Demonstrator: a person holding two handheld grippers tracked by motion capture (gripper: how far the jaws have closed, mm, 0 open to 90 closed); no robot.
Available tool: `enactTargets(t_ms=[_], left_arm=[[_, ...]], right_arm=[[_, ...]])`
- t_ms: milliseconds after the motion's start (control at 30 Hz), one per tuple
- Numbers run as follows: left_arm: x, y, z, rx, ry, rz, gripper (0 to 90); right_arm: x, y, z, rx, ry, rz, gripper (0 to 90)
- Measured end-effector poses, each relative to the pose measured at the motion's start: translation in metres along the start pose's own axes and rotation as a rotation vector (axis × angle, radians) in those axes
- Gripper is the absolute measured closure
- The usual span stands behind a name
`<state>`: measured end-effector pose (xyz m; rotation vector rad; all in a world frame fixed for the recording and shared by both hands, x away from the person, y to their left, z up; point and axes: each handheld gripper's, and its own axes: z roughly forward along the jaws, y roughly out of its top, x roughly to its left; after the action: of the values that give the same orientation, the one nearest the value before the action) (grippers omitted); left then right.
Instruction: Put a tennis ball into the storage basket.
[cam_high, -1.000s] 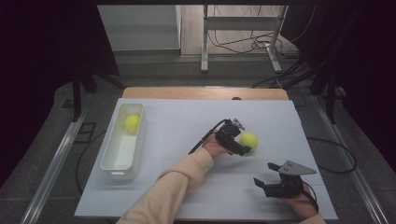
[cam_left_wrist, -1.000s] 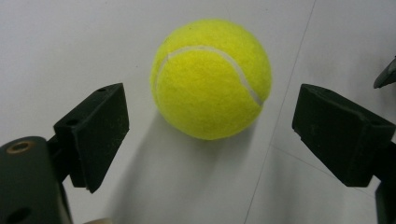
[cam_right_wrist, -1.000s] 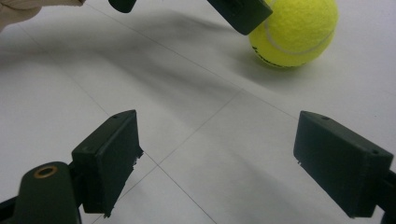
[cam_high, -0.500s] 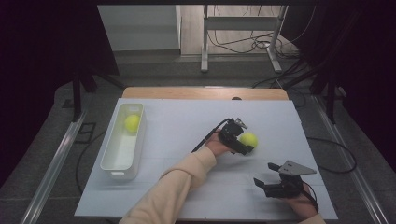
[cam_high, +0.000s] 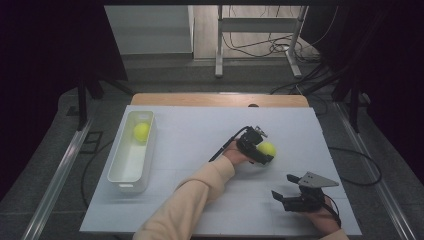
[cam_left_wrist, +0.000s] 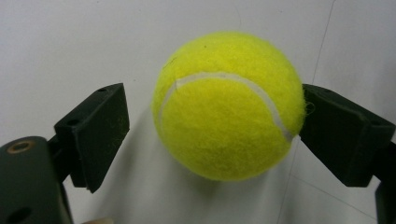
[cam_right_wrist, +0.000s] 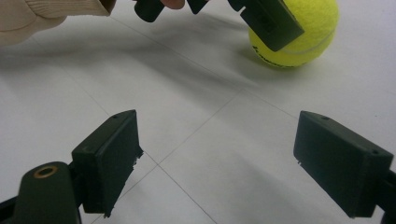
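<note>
A yellow tennis ball (cam_high: 268, 148) (cam_left_wrist: 224, 140) lies on the white table right of centre. My left gripper (cam_high: 261, 150) (cam_left_wrist: 215, 107) straddles it, and its jaws have just been closing. One pad touches the ball's side, while the other pad (cam_left_wrist: 100, 126) stands a small gap away, so the gripper is open around the ball. My right gripper (cam_high: 281, 200) (cam_right_wrist: 217, 154) rests near the table's front right, open and with nothing between its pads. It faces the ball (cam_right_wrist: 303, 37) and the left gripper (cam_right_wrist: 271, 18). A second tennis ball (cam_high: 141, 131) lies in the white bin.
The long white bin (cam_high: 131, 175) stands along the table's left side. A cream-sleeved forearm (cam_high: 200, 190) crosses the front middle of the table. The left gripper's cable (cam_high: 227, 145) trails beside the hand. Beyond the far edge are a stand and floor cables.
The ball and both hands sit where they were; no shift shows in the high view.
</note>
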<state>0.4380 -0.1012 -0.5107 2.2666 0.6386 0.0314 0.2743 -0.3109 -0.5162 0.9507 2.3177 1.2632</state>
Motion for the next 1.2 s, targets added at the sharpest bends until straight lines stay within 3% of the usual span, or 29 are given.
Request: enactTargets(t_ms=[200,433,1200], left_arm=[[-0.001,0.003,-0.002,-0.034,-0.004,-0.004,25.8],[-0.002,0.004,-0.006,-0.012,0.017,0.014,26.8],[-0.006,0.001,-0.039,-0.073,0.006,0.010,26.8]], right_arm=[[0.000,0.000,0.000,-0.003,0.002,0.001,15.0],[0.000,0.000,0.000,-0.003,0.001,0.000,14.9],[0.000,0.000,0.000,-0.004,-0.004,-0.003,15.0]])
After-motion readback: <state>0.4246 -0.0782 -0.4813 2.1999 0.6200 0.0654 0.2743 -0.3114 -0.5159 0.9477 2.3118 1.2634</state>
